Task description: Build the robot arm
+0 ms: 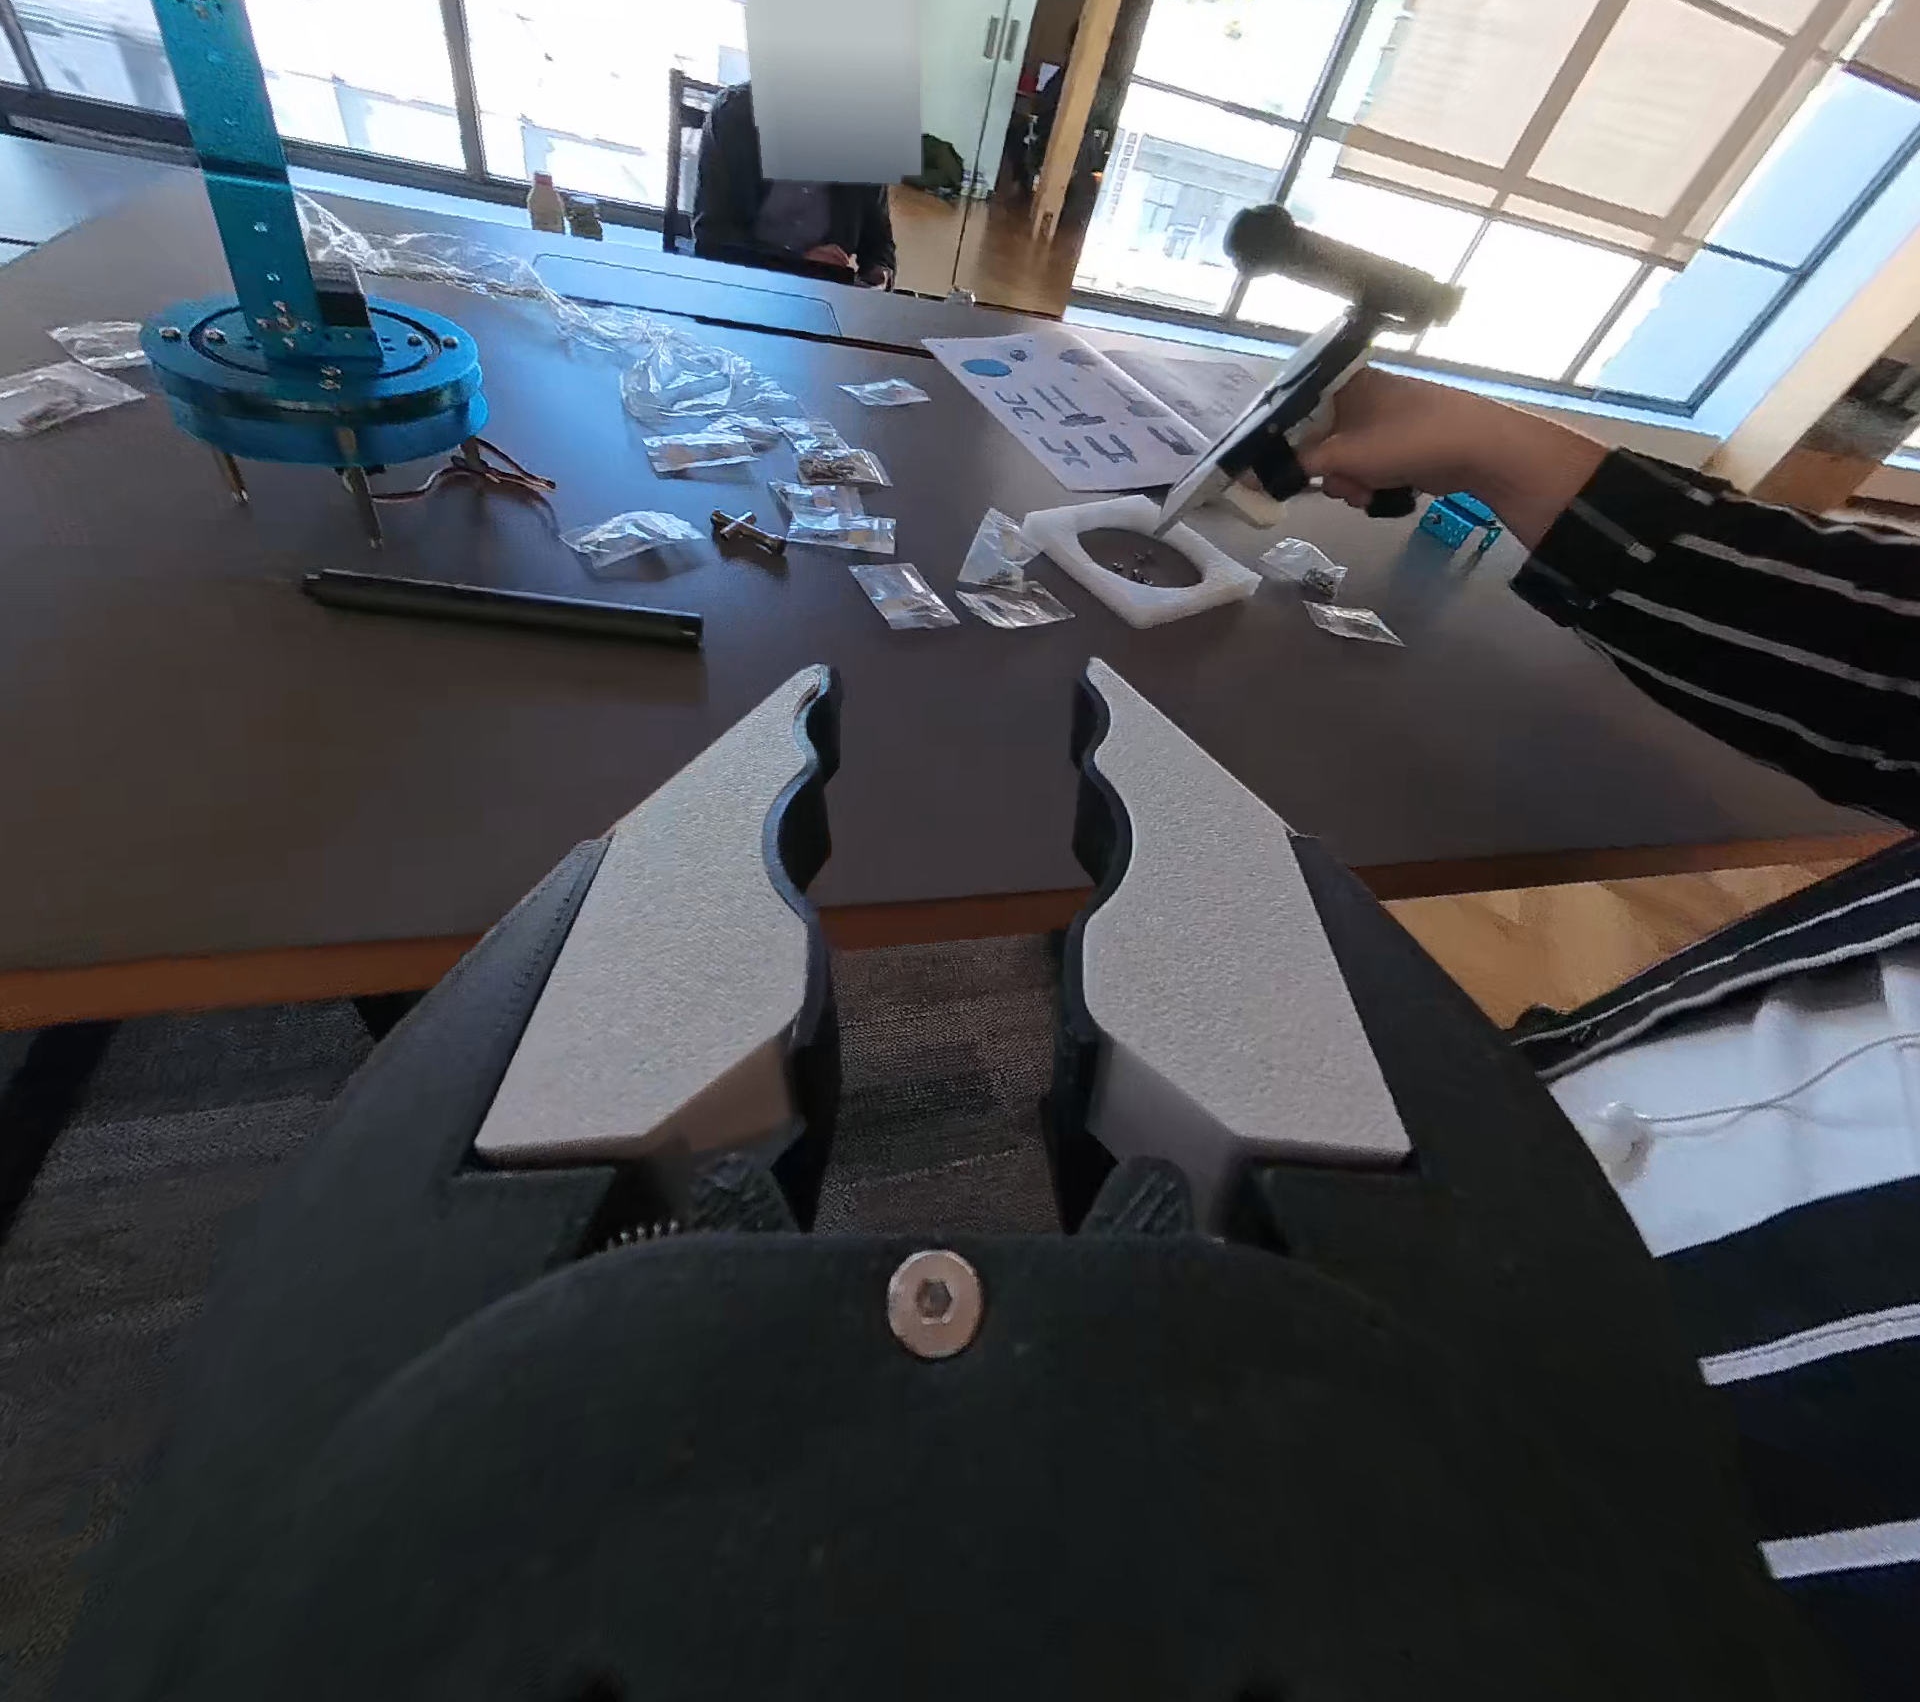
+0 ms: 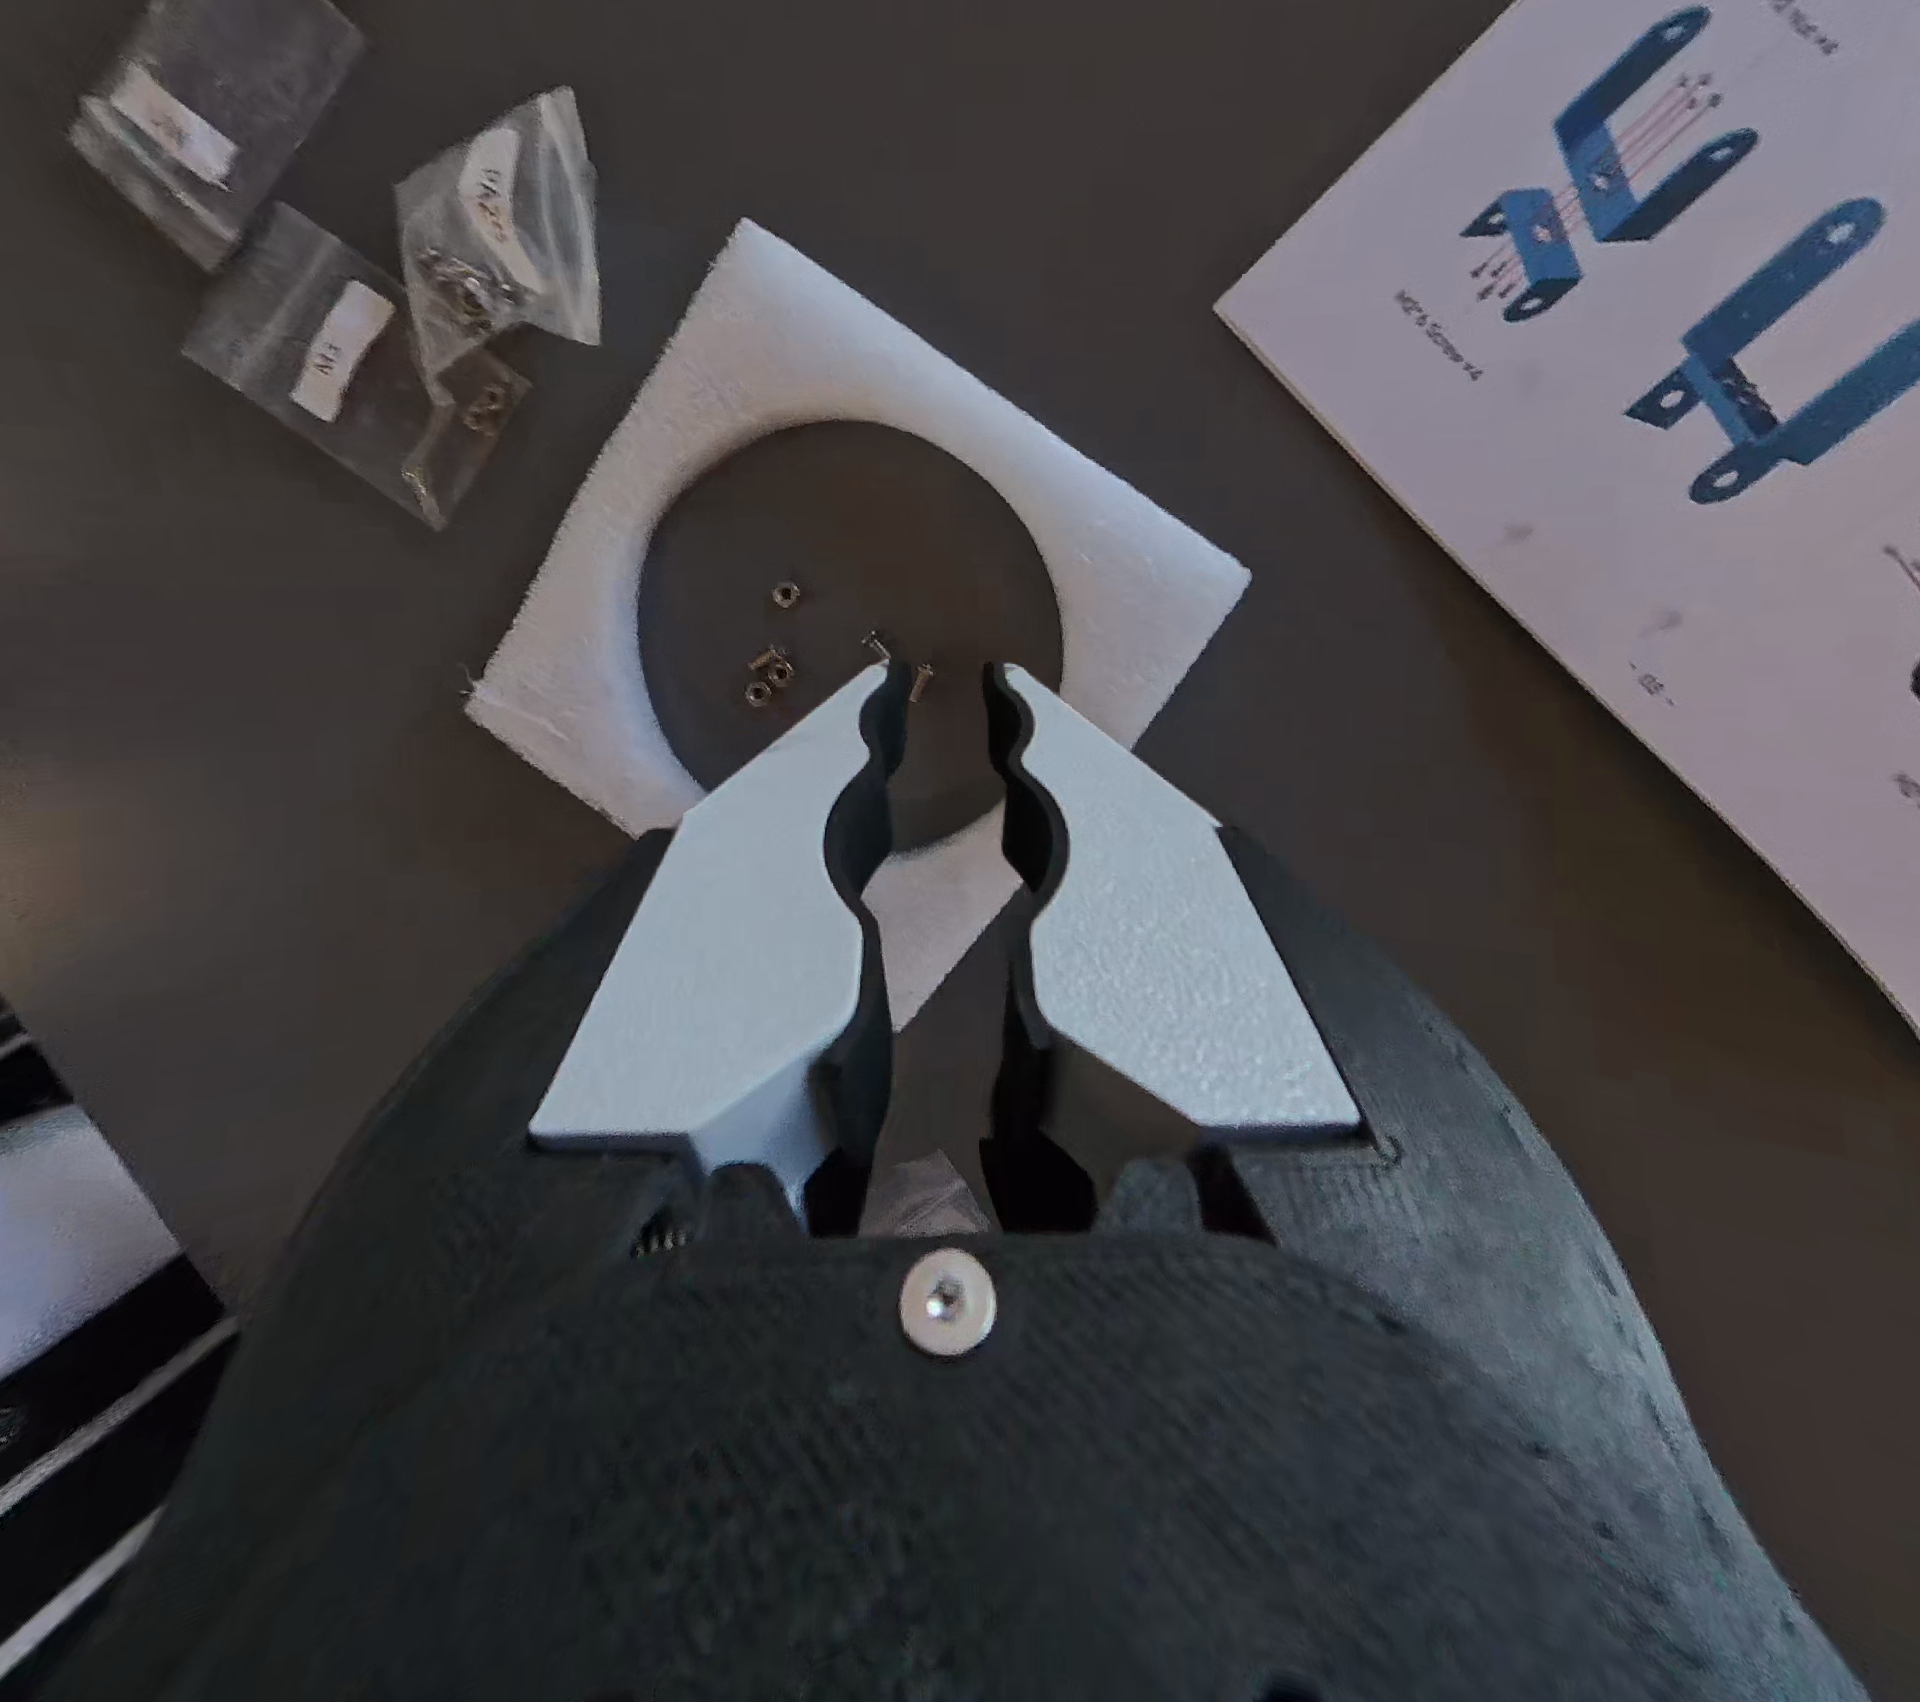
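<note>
My right gripper [image 2: 945,672] is open and empty, its tips low over the round hole of a white foam square [image 2: 904,374] on the dark table. Two small screws [image 2: 914,678] lie just by its left fingertip, and several small nuts [image 2: 769,665] lie to their left in the hole. In the left wrist view the right gripper [image 1: 1162,522] points down into the foam square [image 1: 1143,556]. My left gripper [image 1: 954,686] is open and empty, held above the table's near edge, away from the parts.
Small plastic bags of hardware [image 2: 499,229] lie left of the foam. An instruction sheet [image 2: 1621,270] lies to the right. A blue tower on a round base [image 1: 312,364], a black rod [image 1: 499,603], crumpled plastic [image 1: 665,364] and a blue bracket [image 1: 1460,522] are on the table [image 1: 312,769]. A person [image 1: 790,198] sits at the far side.
</note>
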Demonstrator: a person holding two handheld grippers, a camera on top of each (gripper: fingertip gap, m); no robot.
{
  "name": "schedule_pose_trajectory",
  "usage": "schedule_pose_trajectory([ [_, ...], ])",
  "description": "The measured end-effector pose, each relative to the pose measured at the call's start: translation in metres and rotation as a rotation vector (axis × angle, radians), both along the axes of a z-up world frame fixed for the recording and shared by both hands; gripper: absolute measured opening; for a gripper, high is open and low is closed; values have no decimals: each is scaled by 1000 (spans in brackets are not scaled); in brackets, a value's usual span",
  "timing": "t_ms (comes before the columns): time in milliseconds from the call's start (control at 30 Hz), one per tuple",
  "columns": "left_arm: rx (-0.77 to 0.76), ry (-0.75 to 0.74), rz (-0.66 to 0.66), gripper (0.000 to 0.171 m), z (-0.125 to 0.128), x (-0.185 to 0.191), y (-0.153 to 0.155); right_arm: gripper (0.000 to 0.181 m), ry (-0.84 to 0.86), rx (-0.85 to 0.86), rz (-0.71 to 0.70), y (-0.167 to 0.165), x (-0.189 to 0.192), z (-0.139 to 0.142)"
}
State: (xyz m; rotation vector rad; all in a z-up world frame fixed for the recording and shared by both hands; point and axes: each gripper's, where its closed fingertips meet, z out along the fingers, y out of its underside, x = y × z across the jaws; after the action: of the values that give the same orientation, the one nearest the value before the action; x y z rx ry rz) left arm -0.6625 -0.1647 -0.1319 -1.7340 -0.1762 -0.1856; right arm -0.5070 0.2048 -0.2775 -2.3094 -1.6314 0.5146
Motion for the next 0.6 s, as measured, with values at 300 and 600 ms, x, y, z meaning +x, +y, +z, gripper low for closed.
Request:
schedule_pose_trajectory([
  [300,3,-74,-89,44,-12,-36,15,16,-95,30,-59,-6,-1,-13],
  [600,15,-75,-131,44,-16,-46,11,1,-130,33,-77,-9,2,-21],
])
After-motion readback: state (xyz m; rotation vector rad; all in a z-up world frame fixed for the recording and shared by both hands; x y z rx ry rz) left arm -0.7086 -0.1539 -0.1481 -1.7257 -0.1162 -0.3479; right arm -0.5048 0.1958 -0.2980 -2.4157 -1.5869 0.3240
